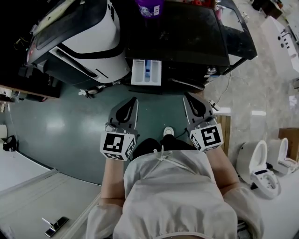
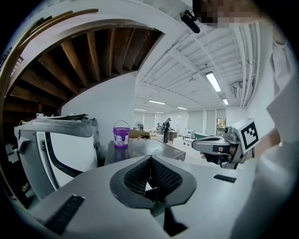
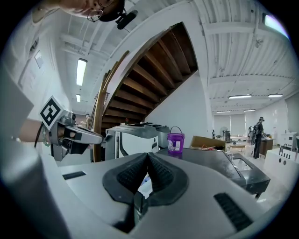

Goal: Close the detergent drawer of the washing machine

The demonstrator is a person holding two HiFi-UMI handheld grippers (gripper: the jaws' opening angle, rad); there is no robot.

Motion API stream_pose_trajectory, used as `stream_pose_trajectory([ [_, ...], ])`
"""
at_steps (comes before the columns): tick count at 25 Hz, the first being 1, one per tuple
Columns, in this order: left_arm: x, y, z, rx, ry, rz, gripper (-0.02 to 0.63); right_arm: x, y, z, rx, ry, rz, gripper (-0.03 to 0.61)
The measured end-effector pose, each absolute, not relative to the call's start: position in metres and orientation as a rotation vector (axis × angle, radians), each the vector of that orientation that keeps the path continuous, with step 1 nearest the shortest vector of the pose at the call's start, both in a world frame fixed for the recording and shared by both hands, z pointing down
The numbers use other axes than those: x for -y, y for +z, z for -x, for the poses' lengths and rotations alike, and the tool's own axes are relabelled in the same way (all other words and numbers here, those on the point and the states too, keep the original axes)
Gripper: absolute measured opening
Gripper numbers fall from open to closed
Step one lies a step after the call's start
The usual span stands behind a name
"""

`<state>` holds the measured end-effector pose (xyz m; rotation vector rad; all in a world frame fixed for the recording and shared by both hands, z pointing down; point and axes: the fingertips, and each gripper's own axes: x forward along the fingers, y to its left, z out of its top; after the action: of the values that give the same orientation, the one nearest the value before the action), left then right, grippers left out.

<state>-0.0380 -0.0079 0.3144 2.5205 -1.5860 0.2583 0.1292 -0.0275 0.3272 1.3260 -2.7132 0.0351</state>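
Head view, looking down. The washing machine [image 1: 187, 32] sits top centre, a boxy body with a dark glossy flat top. The detergent drawer [image 1: 146, 72] is pulled out of its front edge, just below the top. It is a white plastic rectangular tray with a blue insert in the middle compartment.

A purple bucket [image 1: 149, 7], round with a thin wire handle, stands on the machine top at the upper edge of the frame. A second appliance [image 1: 84, 32] lies tilted at upper left, with a smooth white shell and black trim. The floor [image 1: 60, 126] is dull green and slightly shiny. Two white toilets [image 1: 261, 168] are at lower right.

Both grippers are grey matte plastic, each with a black-and-white marker cube [image 1: 117, 145], and are held low in the centre by the person's torso.
- Left gripper [image 1: 127, 108]: jaws closed, ribbed black pads meeting at the tips, nothing between them.
- Right gripper [image 1: 196, 107]: the same, pads pressed together and empty.

Both tips point up-frame toward the drawer and are apart from it, not touching. The drawer is between the two and above them in the picture.
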Motion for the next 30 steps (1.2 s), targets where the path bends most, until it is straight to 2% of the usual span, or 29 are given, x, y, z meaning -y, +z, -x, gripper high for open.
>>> stream_pose_trajectory([
  [9,0.049,0.38,0.046,1.52,0.292,-2.447,0.018,0.065,0.375,-0.11,2.682,0.13,-1.235,0.005],
  [17,0.08,0.46,0.058,1.425,0.446,-2.474,0.018,0.097,0.427,-0.095,2.599,0.219,-1.273,0.005],
  [30,0.102,0.531,0.06,1.386,0.407,-2.395,0.018,0.126,0.489,-0.082,2.519,0.304,-1.312,0.005],
])
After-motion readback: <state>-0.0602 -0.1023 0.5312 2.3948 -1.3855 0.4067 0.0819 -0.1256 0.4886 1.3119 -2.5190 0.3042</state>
